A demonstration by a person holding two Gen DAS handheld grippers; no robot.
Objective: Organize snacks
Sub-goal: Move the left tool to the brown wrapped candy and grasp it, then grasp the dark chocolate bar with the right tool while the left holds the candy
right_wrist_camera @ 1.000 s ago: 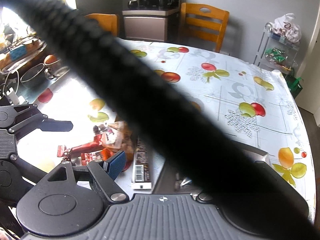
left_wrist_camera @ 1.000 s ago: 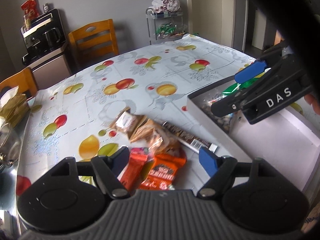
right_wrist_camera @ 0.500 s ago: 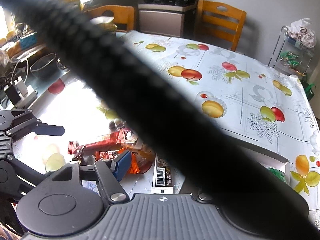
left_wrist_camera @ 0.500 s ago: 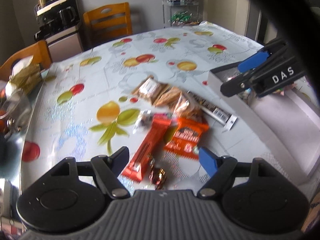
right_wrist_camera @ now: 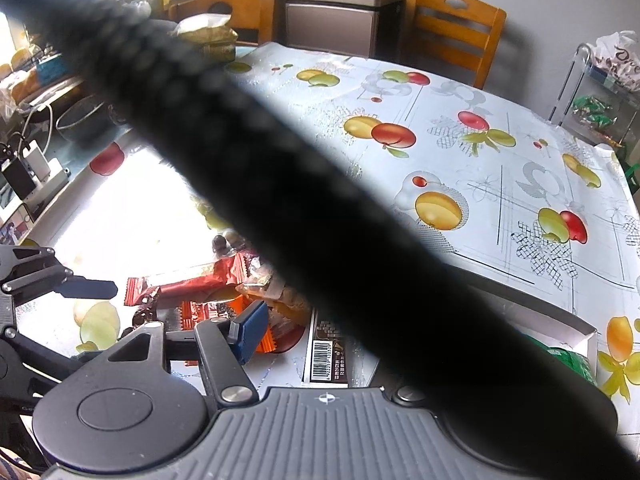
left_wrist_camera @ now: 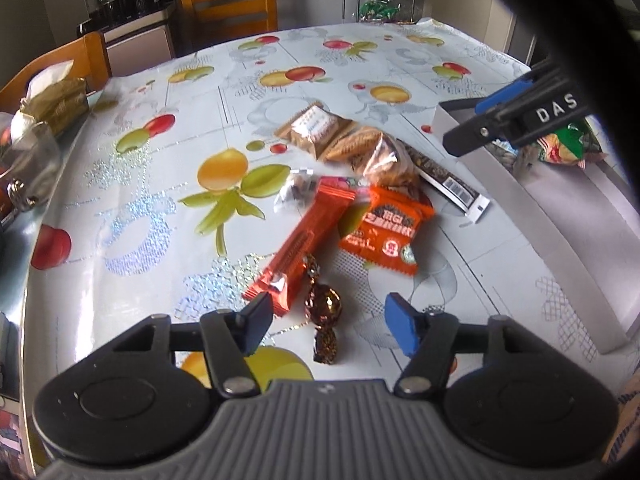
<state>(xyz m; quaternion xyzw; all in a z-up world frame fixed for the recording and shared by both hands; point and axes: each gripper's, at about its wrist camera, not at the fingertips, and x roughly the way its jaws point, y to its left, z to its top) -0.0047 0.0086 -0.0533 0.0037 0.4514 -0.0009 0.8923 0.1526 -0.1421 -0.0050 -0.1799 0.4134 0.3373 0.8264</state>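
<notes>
A table [left_wrist_camera: 360, 64] under a fruit-print cloth fills both views. At its right side sits a shallow white box [left_wrist_camera: 568, 232], with a green-wrapped snack [left_wrist_camera: 568, 142] inside its far end. Near the middle of the cloth lies a loose heap of snacks: a clear pack of biscuits [left_wrist_camera: 348, 140], a dark bar with a barcode [left_wrist_camera: 444, 180] just beside the box wall, an orange sachet [left_wrist_camera: 390, 232], and a long red wafer bar [left_wrist_camera: 300, 240] partly overlapping a small clear packet [left_wrist_camera: 294, 192]. Closest to the camera is a brown foil candy [left_wrist_camera: 323, 306]. The left gripper [left_wrist_camera: 328, 322] hangs just above the candy, its fingers wide apart and empty. The right gripper [left_wrist_camera: 520, 116] hovers over the box's far end; a thick black cable [right_wrist_camera: 320, 208] hides one finger, so I cannot tell its spread.
</notes>
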